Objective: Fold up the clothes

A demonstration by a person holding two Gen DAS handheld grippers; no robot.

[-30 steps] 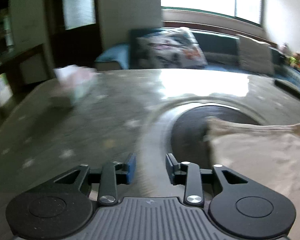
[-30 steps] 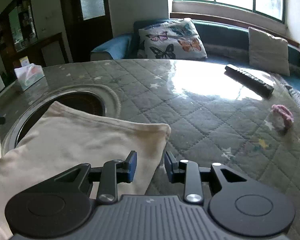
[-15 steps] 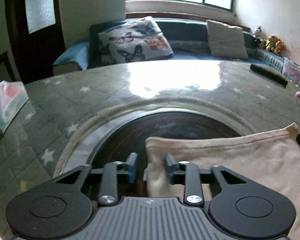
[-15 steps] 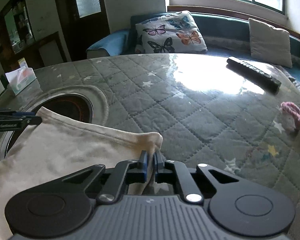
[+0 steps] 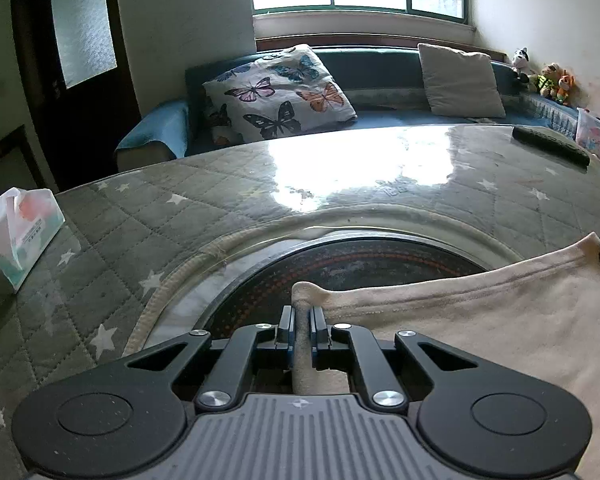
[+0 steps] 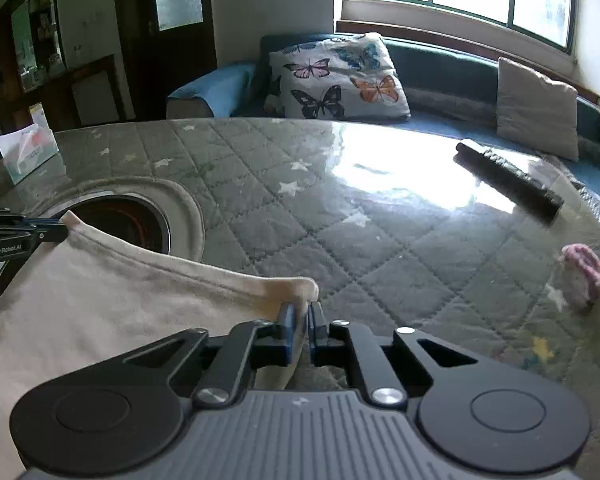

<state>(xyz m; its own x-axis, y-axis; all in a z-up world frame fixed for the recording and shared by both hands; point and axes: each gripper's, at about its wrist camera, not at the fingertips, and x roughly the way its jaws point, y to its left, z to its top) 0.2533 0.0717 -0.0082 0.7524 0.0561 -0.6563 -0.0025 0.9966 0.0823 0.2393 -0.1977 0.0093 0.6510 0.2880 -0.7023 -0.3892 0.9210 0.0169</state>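
Note:
A cream garment (image 5: 480,320) lies flat on the quilted table cover (image 5: 160,216), partly over a round dark inset (image 5: 360,260). In the left wrist view my left gripper (image 5: 302,316) is shut on the garment's far left corner, and a ridge of cloth runs back between its pads. In the right wrist view my right gripper (image 6: 300,312) is shut on the far right corner of the garment (image 6: 120,300). The hem is stretched between the two corners. The left gripper (image 6: 40,232) shows at that view's left edge, pinching its corner.
A tissue box (image 5: 20,232) stands at the table's left edge. A black remote (image 6: 508,178) and a pink fuzzy item (image 6: 584,276) lie at the right. Behind the table runs a sofa with a butterfly cushion (image 5: 280,92) under a window.
Both grippers went from open to shut, each on a corner of the garment. The left one swung right across the table onto its corner; the right one edged forward onto its corner.

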